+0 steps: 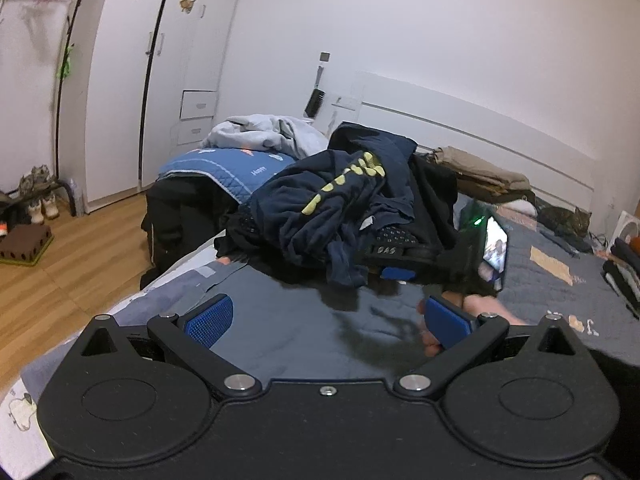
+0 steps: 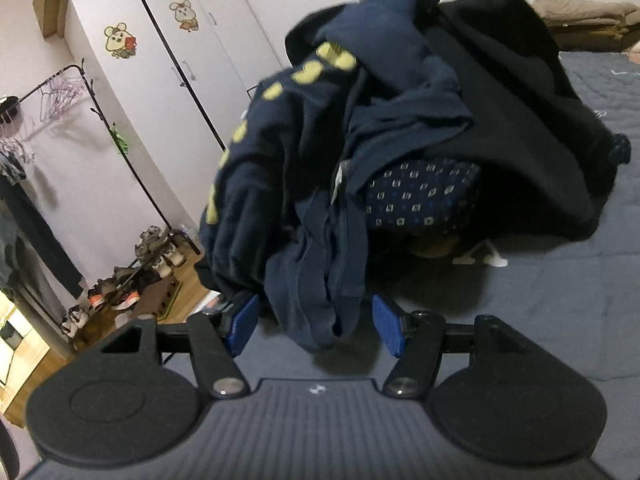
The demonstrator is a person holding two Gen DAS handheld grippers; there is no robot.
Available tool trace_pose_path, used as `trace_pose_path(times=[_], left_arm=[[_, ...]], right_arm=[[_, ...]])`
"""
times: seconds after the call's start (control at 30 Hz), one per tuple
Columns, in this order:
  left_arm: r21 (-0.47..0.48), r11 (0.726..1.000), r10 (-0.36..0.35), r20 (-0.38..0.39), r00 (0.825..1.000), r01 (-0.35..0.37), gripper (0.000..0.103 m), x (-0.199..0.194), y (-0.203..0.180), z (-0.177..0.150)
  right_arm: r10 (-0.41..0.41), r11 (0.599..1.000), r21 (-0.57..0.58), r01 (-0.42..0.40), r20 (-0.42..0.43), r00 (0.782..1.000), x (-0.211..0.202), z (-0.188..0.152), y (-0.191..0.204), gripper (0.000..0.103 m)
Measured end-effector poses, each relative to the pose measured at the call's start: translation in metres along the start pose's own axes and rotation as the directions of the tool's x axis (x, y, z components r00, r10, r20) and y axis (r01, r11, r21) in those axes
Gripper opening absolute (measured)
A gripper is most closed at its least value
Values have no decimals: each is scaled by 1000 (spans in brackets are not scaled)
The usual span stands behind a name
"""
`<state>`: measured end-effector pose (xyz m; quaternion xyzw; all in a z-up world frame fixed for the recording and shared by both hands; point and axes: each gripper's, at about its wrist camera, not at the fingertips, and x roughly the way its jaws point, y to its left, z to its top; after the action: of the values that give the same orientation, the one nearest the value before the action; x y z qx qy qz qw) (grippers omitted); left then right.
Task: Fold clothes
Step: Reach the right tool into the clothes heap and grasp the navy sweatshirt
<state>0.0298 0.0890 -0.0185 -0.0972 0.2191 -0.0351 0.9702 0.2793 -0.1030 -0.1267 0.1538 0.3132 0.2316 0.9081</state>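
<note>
Nearest the lens, the right gripper [image 2: 314,326] is standing with its blue pads spread wide, and a hanging fold of the navy garment [image 2: 320,184] is dangling between them without either pad pressing on it, so nothing is grasped yet. The left gripper [image 1: 328,320] is likewise released, its jaws gaping over a bare stretch of the bed cover [image 1: 280,332] just short of the pile. Beyond, the navy garment with yellow lettering is lying crumpled on top of the heap of dark clothes [image 1: 432,184], which is sitting on the bed with a patterned piece [image 2: 420,196] tucked underneath. This looks like the picking step: one item is being singled out. Next, I judge, the right jaws need closing on that fold, then lifting it clear.
</note>
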Motion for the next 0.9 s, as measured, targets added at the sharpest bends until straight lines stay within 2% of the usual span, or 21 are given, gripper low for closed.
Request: trace_pose_path(times=[0.27,0.33,0.37,0.4,0.43,0.5,0.57,0.6,0.9], left_arm=[[-24,1000,-4,12,1000,4,103,-3,3,3],[-28,1000,-6,13,1000,6,103,-3,4,3],[-29,1000,-5,13,1000,6,103,-3,4,3],[-29,1000,-4,14,1000,5,103,-3,4,3],[-31,1000,-3,15,1000,4,103,-5,4,2],[-32,999,-2,16,1000,2,103,-5,3,3],[-31,1000,1,17,1000,-1,103,-5,2,3],[-31,1000,2,18,1000,-2,103,-5,1,3],[-25,1000,-5,31,1000,6,103,-6,-7,4]], right_arm=[[-23,1000,-2,23,-47,999,34,1,2,62],[-12,1000,10,13,-57,998,36,1,3,57],[-5,1000,18,7,-61,998,37,1,3,49],[2,1000,17,-1,-60,998,36,1,4,31],[-3,1000,9,3,-63,998,35,0,6,18],[-5,1000,-6,4,-58,998,33,0,6,9],[6,1000,-19,-7,-48,999,26,-1,7,6],[6,1000,-27,-8,-41,999,22,-1,8,2],[21,997,-74,-22,-12,1000,-13,3,8,2]])
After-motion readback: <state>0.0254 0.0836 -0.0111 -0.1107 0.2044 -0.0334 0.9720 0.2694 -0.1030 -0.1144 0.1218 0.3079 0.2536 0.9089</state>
